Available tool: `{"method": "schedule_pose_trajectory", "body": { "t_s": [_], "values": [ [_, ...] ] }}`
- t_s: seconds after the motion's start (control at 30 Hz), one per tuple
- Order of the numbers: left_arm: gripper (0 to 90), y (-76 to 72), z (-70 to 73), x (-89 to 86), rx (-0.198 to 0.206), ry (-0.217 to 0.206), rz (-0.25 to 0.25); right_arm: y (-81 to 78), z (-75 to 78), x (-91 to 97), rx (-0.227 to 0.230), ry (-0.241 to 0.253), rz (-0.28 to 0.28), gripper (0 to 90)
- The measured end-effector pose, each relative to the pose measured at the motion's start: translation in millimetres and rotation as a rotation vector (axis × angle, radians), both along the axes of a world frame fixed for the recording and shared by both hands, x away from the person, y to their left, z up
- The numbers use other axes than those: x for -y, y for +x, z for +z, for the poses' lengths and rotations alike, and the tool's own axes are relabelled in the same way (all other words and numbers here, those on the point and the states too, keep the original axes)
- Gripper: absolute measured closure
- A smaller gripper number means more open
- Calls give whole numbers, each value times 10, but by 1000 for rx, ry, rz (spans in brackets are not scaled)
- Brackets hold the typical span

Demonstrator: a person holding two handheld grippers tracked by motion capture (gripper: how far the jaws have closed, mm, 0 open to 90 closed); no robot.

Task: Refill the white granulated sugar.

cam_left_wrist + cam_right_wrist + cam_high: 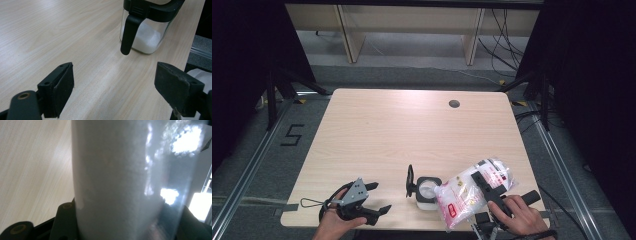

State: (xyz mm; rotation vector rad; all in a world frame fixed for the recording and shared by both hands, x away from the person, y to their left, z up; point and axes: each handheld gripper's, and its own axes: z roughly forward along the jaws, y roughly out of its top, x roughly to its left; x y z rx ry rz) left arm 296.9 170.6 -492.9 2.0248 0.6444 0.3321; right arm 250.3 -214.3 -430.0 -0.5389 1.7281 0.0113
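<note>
A small clear jar [428, 191] with white powder in it stands near the table's front edge, its black lid [410, 180] flipped up on the left. The left gripper view has the jar [147, 35] close ahead. A plastic bag of white powder [467, 192] with red print hangs tilted, its lower end beside the jar's open top. My right gripper [482, 181] is shut on that bag, and the bag [120, 182] covers the space between its jaws. My left gripper [379, 197] rests open at the front left, nothing between its jaws [120, 82].
The wooden table [387, 130] has a round cable hole [454, 104] at the back right. The jar stands close to the front edge. Metal floor rails run along both sides, and desk legs stand beyond the far edge.
</note>
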Motion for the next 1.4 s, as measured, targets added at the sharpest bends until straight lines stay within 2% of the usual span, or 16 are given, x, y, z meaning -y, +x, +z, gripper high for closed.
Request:
{"method": "schedule_pose_trajectory", "body": {
  "t_s": [0.03,0.13,0.53,0.6,0.7,0.73,0.77,0.8,0.87,0.93,0.97,1.1,1.13,1.23,1.3,1.4],
  "values": [
    [159,-10,-2,4,-10,-8,14,0,-2,-1,0,0,1,508],
    [159,-9,-3,2,-9,-5,12,4,12,-15,-5,-22,9,508],
    [159,0,-9,5,-2,-2,1,-1,12,-6,1,-9,10,509],
    [159,1,-13,5,3,-8,5,3,14,-12,5,-20,17,509],
    [159,-8,-5,2,-9,2,12,-2,4,-14,4,-14,14,509],
    [159,-1,-6,-1,-1,3,5,5,12,-26,6,-33,23,509],
    [159,-2,-6,-2,-2,2,6,0,2,-25,3,-27,14,509],
    [159,-15,-10,4,-19,-9,22,1,5,-33,5,-35,17,510],
    [159,-18,-11,8,-21,-13,27,-1,5,-37,4,-33,22,510],
    [159,-12,-6,5,-10,-2,20,-2,5,-38,4,-34,19,510],
    [159,1,-10,3,2,-3,1,-4,4,-37,5,-36,20,510],
    [159,-2,-6,-1,-2,2,6,2,12,-30,5,-31,18,511],
    [159,-14,-8,2,-14,-6,21,0,15,-31,6,-33,18,511],
    [159,-17,-12,6,-24,-13,24,6,24,-31,13,-35,30,511],
    [159,-10,-6,0,-8,-3,13,0,8,-28,6,-35,12,511],
    [159,-11,-5,1,-8,-2,17,0,2,-25,1,-31,18,512]
  ]
}}
